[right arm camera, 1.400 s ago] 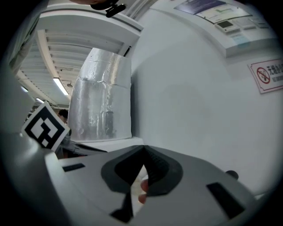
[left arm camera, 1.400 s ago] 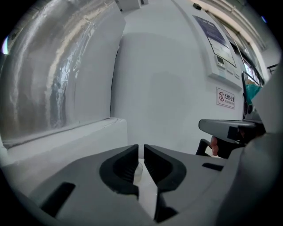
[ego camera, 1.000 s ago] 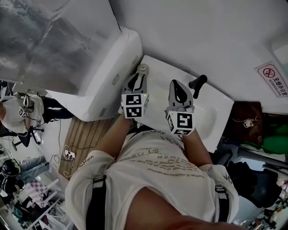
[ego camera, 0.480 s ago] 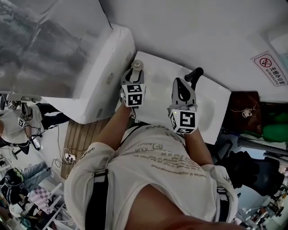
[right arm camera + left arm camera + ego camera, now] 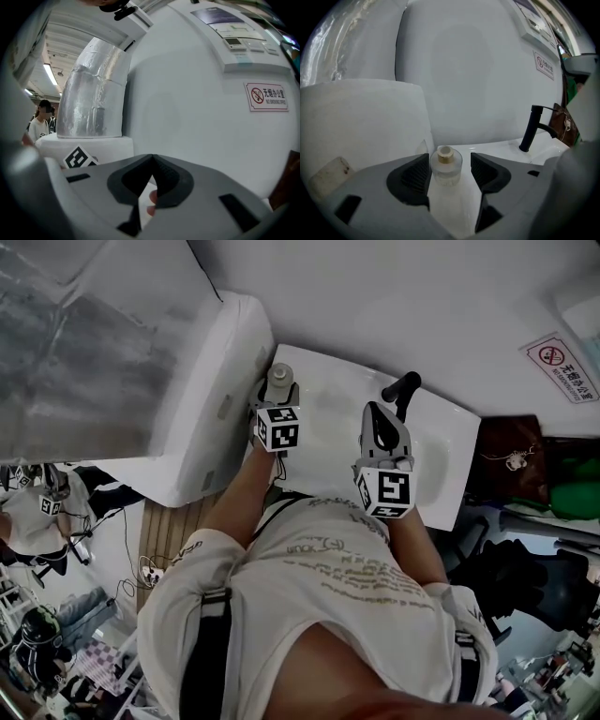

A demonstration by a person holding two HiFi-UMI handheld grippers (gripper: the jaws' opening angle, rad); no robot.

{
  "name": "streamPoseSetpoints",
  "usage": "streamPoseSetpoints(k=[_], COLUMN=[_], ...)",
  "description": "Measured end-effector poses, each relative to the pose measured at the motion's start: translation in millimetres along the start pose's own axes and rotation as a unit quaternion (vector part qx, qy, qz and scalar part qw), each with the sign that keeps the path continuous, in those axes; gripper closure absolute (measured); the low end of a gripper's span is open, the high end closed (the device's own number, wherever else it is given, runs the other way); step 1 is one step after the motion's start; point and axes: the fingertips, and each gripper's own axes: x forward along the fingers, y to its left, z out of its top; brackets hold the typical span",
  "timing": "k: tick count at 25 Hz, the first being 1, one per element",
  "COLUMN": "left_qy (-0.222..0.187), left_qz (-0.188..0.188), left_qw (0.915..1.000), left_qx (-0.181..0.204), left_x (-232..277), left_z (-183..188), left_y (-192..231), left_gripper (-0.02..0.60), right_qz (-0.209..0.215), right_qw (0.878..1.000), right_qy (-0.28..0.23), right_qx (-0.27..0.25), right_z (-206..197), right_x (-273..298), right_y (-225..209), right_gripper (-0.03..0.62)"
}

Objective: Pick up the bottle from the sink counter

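Note:
A small clear glass bottle [image 5: 446,165] with a gold cap stands upright on the white sink counter [image 5: 501,150], at its far left corner [image 5: 279,378]. My left gripper [image 5: 449,163] has a dark pad on each side of the bottle. Its jaws are opening, with a gap showing on the right side, so nothing is gripped. In the head view the left gripper [image 5: 273,399] sits just behind the bottle. My right gripper [image 5: 379,418] hovers over the counter's middle. Its pads meet at the tips [image 5: 152,161], so it is shut and holds nothing.
A black faucet [image 5: 529,131] rises at the counter's far right [image 5: 401,390]. A tall white unit [image 5: 202,399] stands against the counter's left side, close to the bottle. A no-smoking sign [image 5: 561,367] hangs on the wall. A silver duct [image 5: 93,93] stands at the left.
My left gripper has moved up to the bottle and its jaws now stand wider, one on each side of it. The right gripper has stayed about where it was.

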Motion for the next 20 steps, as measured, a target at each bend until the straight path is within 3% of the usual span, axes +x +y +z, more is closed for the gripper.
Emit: streamPoseSetpoints(k=[8, 14, 20], left_qy=[0.012, 0.027, 0.047], left_qz=[-0.005, 0.001, 0.008], left_qw=[0.9998, 0.9993, 0.9988], left_qx=[-0.015, -0.024, 0.008], left_x=[21, 38, 57], left_z=[-22, -33, -45], left_y=[0, 6, 7], left_gripper=[0.250, 0.242, 0.242], right_qz=[-0.017, -0.040, -0.052], right_qw=[1.000, 0.999, 0.998], right_qy=[0.015, 0.024, 0.030], right_qx=[-0.009, -0.009, -0.011], right_z=[-6, -10, -10], right_x=[-5, -10, -11], right_y=[-8, -20, -26], right_gripper=[0.574, 0.574, 0.574])
